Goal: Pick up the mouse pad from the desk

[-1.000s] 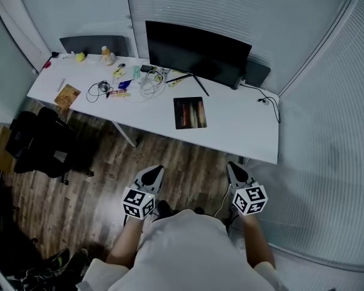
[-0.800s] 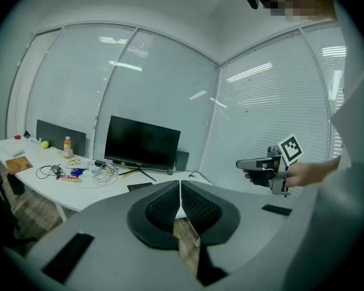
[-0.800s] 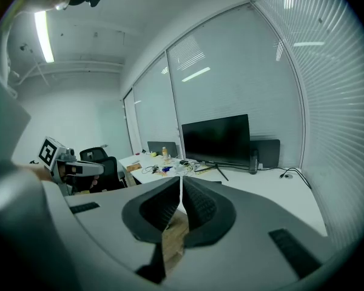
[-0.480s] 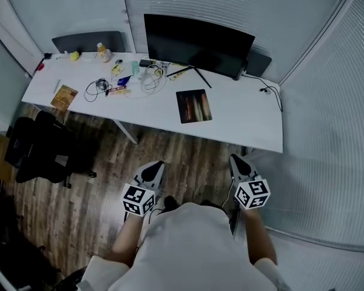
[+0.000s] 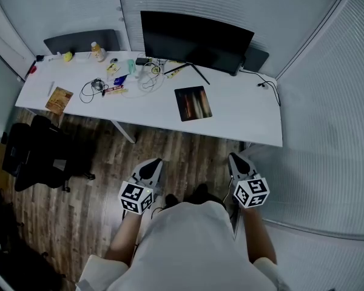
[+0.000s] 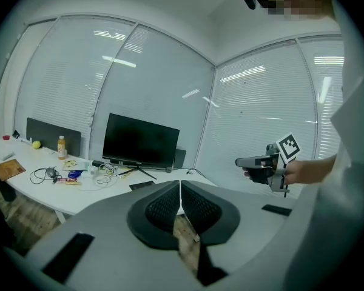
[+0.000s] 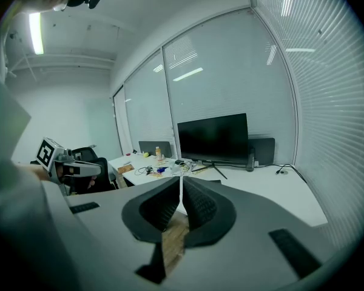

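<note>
The dark mouse pad (image 5: 193,103) lies flat on the white desk (image 5: 249,123), in front of the monitor and right of the clutter. It shows small in the left gripper view (image 6: 142,185) and in the right gripper view (image 7: 215,181). Both grippers hang over the wooden floor, well short of the desk's near edge. My left gripper (image 5: 152,163) is shut and holds nothing, its jaws meeting in its own view (image 6: 180,190). My right gripper (image 5: 235,158) is shut and bare too (image 7: 181,187).
A black monitor (image 5: 194,38) stands at the desk's back. Cables and small items (image 5: 118,80), a bottle (image 5: 97,51) and a brown booklet (image 5: 59,100) fill the left half. A black office chair (image 5: 39,156) stands on the floor at left. Blinds close in the right side.
Both grippers have drifted a little closer to the desk, and the view has shifted with the person. Both stay shut.
</note>
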Demonstrator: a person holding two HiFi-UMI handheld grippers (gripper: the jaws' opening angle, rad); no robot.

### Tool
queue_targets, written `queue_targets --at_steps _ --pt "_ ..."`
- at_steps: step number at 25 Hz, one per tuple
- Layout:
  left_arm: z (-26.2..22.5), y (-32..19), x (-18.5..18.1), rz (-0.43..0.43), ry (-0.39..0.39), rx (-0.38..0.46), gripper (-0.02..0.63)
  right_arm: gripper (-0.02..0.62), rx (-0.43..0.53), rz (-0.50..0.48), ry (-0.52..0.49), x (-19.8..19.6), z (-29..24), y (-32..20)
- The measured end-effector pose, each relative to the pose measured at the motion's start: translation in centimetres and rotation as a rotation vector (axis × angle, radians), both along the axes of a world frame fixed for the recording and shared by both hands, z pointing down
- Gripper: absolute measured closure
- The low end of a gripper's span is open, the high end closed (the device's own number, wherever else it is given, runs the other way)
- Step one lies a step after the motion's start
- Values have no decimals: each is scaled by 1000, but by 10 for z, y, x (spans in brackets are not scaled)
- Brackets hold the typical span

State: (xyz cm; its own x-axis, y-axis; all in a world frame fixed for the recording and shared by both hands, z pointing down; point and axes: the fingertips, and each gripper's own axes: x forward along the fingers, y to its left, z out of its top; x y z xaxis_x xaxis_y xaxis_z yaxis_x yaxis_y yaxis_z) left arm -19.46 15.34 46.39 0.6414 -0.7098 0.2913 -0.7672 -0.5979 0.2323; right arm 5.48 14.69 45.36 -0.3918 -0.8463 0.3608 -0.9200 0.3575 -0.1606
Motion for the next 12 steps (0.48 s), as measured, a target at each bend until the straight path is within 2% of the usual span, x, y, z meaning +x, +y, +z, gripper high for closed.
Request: queue_targets --at_steps 12 --pt "10 -36 3 -36 -19 -30 583 560 -27 -52 -13 -3 14 -47"
